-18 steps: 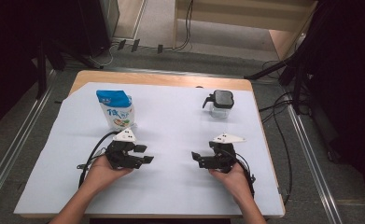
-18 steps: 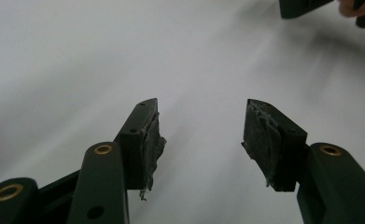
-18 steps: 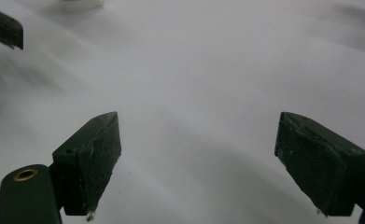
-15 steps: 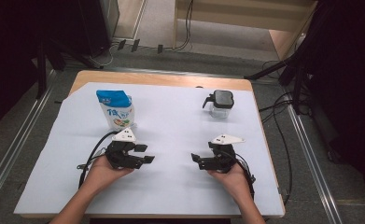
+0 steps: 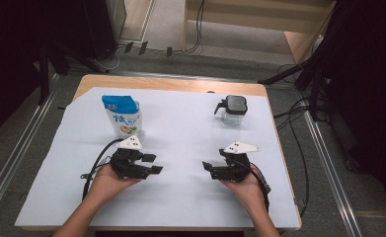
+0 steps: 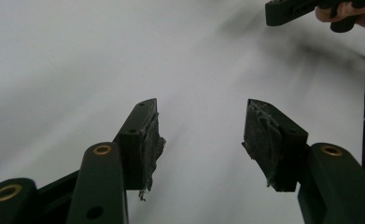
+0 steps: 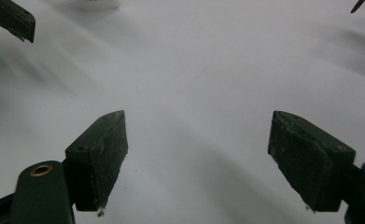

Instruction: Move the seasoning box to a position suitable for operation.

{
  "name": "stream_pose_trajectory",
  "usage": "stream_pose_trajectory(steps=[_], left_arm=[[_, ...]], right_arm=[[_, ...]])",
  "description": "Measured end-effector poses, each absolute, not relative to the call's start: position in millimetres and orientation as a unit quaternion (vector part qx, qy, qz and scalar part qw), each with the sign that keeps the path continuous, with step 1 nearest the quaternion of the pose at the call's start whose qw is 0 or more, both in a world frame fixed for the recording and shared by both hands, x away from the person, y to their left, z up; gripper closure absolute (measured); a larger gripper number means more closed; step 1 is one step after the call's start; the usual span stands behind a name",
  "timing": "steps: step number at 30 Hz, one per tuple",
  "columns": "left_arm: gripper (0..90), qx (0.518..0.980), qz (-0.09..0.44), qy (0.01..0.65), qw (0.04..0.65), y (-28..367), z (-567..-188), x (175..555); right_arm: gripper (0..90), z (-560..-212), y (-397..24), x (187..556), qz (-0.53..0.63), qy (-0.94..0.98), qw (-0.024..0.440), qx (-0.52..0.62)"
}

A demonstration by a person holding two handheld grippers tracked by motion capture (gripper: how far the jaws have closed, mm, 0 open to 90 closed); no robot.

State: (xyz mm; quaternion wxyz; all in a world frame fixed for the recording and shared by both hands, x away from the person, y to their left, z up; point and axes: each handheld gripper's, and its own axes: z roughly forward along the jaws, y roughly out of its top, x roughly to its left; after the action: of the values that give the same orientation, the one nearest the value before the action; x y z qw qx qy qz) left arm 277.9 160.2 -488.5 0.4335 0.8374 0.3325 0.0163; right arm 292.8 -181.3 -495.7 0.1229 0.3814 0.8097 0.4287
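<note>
Both grippers empty: left gripper (image 5: 153, 164) jaws approx half apart, right gripper (image 5: 208, 169) jaws wide. Pouch (image 5: 123, 116) upright just beyond left; jar (image 5: 232, 109) far right. Risk: careless reach topples pouch.

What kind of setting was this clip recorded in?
Probably a lab or workshop recording station: a wooden table under a white sheet, cables trailing over grey carpet, dark stands around it.

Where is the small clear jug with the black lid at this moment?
In the high view, the small clear jug with the black lid stands at the table's far right, beyond the right gripper.
</note>
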Motion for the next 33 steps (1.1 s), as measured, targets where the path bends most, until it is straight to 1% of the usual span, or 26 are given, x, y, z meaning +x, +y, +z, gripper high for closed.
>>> stream_pose_trajectory(steps=[1, 2, 3, 4, 7, 9, 13, 20, 25, 30, 33], left_arm=[[46.8, 0.836, 0.015, 0.334, 0.436, 161, -489, 278], [46.9, 0.836, 0.015, 0.334, 0.436, 161, -489, 278], [47.3, 0.836, 0.013, 0.332, 0.437, 162, -488, 278], [47.3, 0.836, 0.013, 0.332, 0.437, 162, -488, 278], [47.3, 0.838, 0.019, 0.329, 0.435, 161, -489, 277], [44.1, 0.838, 0.023, 0.332, 0.433, 160, -490, 278], [44.5, 0.833, 0.022, 0.335, 0.44, 160, -490, 279], [44.5, 0.835, 0.027, 0.338, 0.432, 161, -492, 280], [44.9, 0.836, 0.032, 0.339, 0.431, 160, -492, 280], [45.1, 0.836, 0.032, 0.338, 0.431, 160, -492, 280], [45.1, 0.838, 0.035, 0.338, 0.427, 161, -493, 280]], right_arm=[[23.7, -495, -182, 292, 0.431, 0.808, 0.126, 0.381], [23.7, -495, -182, 292, 0.431, 0.808, 0.126, 0.381], [26.9, -494, -182, 291, 0.432, 0.808, 0.129, 0.379], [28.0, -493, -182, 291, 0.432, 0.809, 0.133, 0.376], [28.9, -492, -183, 290, 0.433, 0.808, 0.138, 0.375], [30.6, -492, -184, 289, 0.432, 0.809, 0.144, 0.372], [33.6, -492, -188, 290, 0.434, 0.808, 0.14, 0.374], [37.0, -490, -193, 290, 0.442, 0.798, 0.146, 0.383], [40.3, -491, -196, 290, 0.445, 0.796, 0.139, 0.387], [41.7, -490, -197, 291, 0.446, 0.794, 0.137, 0.39], [43.6, -491, -199, 293, 0.443, 0.793, 0.144, 0.392]])
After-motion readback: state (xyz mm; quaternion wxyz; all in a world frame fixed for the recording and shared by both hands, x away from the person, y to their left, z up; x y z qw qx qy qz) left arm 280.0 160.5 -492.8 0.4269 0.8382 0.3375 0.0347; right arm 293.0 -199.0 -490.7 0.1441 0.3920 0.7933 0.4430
